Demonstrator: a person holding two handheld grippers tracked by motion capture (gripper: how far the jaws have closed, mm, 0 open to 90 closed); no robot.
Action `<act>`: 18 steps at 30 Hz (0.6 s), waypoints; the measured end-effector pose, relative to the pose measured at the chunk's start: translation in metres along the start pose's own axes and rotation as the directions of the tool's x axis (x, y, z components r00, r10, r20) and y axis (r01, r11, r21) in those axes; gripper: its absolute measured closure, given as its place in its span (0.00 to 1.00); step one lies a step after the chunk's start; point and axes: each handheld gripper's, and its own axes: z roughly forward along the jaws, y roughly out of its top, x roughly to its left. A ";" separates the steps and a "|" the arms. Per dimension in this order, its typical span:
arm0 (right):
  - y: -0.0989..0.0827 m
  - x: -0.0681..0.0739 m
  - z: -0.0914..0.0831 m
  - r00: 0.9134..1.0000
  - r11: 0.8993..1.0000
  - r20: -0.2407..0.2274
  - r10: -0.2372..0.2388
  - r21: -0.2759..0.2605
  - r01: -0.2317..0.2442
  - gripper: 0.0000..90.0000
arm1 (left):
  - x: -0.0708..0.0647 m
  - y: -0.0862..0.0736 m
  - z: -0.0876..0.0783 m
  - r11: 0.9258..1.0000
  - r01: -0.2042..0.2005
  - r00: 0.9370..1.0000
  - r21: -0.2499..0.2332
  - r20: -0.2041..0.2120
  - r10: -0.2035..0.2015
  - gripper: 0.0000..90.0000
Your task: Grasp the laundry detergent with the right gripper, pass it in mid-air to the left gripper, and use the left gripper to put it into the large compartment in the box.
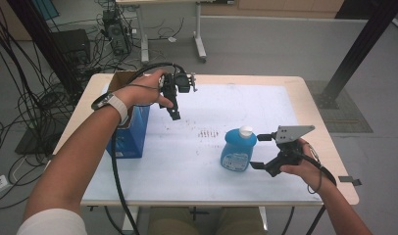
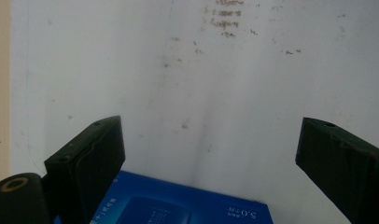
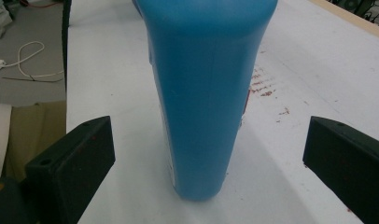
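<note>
So from the high view you get the whole layout: the blue bottle (image 1: 238, 151) with its white cap (image 1: 245, 130) stands upright on the white-covered worktop (image 1: 197, 161), toward the near right corner, and a blue box (image 1: 131, 132) sits by the left edge. That view also shows the floor cables and a second table further back, which the two gripper views don't really get.

The right gripper view is where you actually see the bottle (image 3: 201, 93) up close. It's sitting between the jaws, narrow side toward the camera, base flat on the worktop, with some reddish smudges (image 3: 262, 86) on the sheet behind it. The cap is cut off at the top there.

The right tongs (image 1: 260, 151) are spread wide, one jaw either side of the bottle's right flank, and there's a clear gap on both sides, so no contact as far as I can tell. Not holding anything.

The left tongs (image 1: 173, 113) are up near the far left part of the worktop, pointing down, jaws also wide apart and empty. The left gripper view looks down at bare sheet with the top of the blue box (image 2: 178, 205) poking in at the bottom edge, just beside the left jaw.
</note>
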 end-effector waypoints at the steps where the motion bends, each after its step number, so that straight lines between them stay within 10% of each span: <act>1: 0.000 0.000 0.000 1.000 1.000 0.000 0.000 0.000 0.000 0.02 | 0.000 0.000 0.000 1.000 0.000 1.000 0.000 0.000 0.000 0.09; 18: 0.001 0.000 0.000 1.000 1.000 -0.002 0.003 0.002 -0.003 0.02 | 0.000 0.000 0.000 1.000 0.001 1.000 0.000 0.001 -0.001 0.09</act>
